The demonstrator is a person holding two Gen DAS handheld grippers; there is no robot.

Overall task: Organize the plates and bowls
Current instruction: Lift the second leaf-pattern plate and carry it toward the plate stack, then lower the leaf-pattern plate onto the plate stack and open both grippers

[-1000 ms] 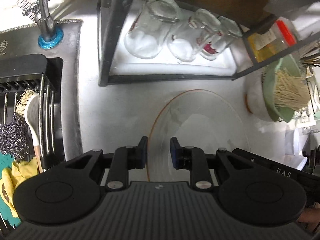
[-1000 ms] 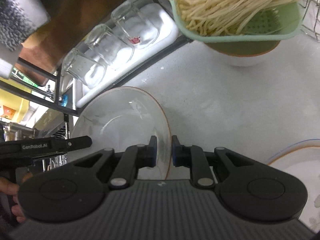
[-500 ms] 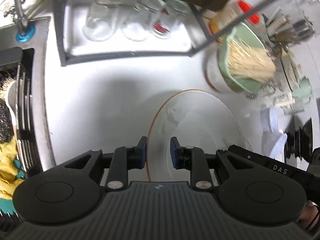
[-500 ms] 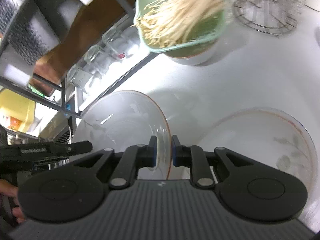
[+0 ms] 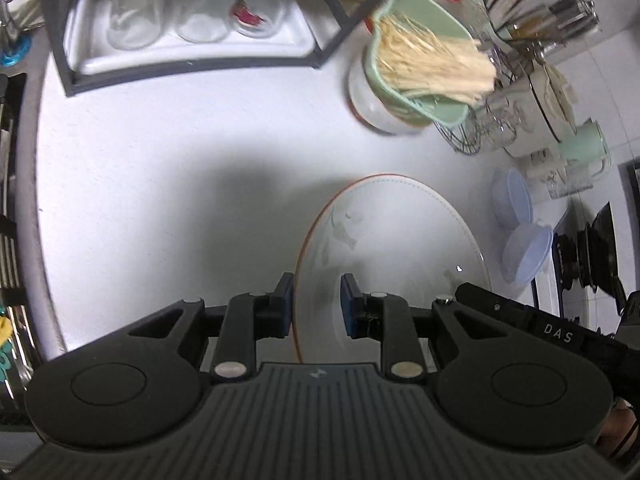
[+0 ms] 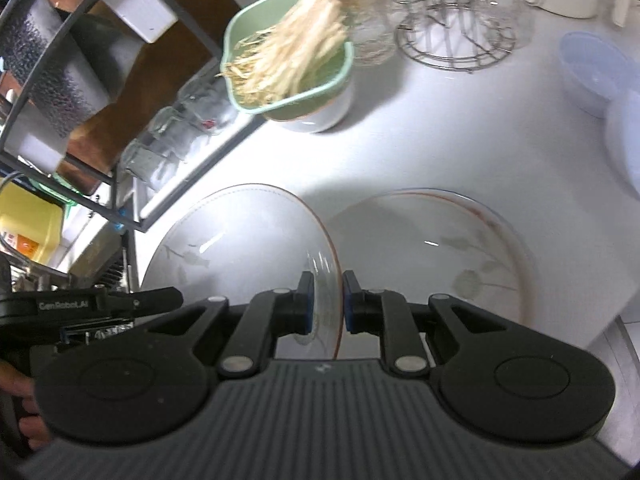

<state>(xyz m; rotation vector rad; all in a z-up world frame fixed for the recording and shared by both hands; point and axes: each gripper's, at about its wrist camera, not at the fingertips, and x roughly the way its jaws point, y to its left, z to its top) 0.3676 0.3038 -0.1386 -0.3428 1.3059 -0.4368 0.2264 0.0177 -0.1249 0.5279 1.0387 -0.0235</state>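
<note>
A clear glass plate [image 5: 396, 240] with an orange rim and leaf print is held above the white counter by both grippers. My left gripper [image 5: 316, 304] is shut on its left rim. My right gripper [image 6: 325, 302] is shut on its right rim; the plate [image 6: 240, 240] extends to the left in the right wrist view. A second matching glass plate [image 6: 436, 240] lies flat on the counter just right of the held one, near the counter's edge.
A white bowl [image 5: 372, 108] carrying a green colander of noodles [image 6: 288, 60] stands behind. A black rack with upturned glasses [image 5: 192, 12] is at the back left. Blue plastic bowls [image 5: 520, 224], a wire stand [image 6: 452, 40] and a mug are to the right.
Both grippers have carried the plate to the right, away from the sink and rack. The second plate on the counter has come fully into the right wrist view.
</note>
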